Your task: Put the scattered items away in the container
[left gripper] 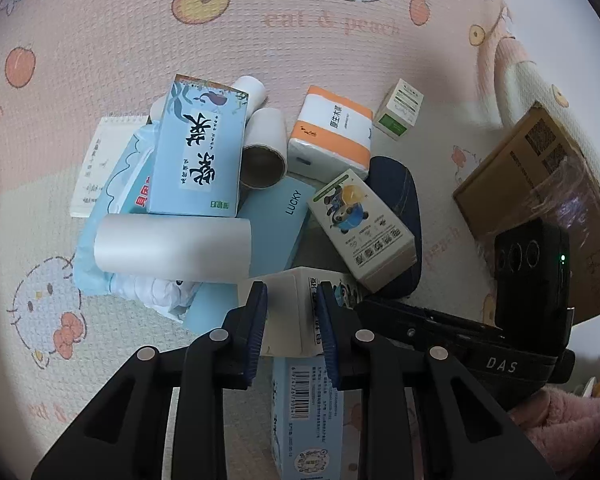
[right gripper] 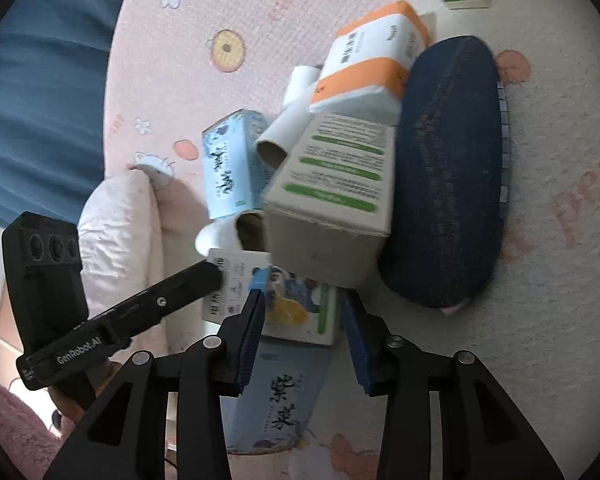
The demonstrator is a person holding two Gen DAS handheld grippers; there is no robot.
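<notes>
Left gripper (left gripper: pixel 291 322) pinches the white panda carton (left gripper: pixel 296 312) across its short width, long axis running forward; right gripper (right gripper: pixel 302 336) hangs spread above it; cardboard container (left gripper: pixel 540 184) lies to the right.

Three paper rolls (left gripper: pixel 172 249) — two tissue packs (left gripper: pixel 332 136)

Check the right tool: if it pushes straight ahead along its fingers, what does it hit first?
Most likely the panda-print carton, lying right between the right tool fingertips. The larger green-label box sits just beyond it. Depth is unclear, so the tool may pass above the carton.
</notes>
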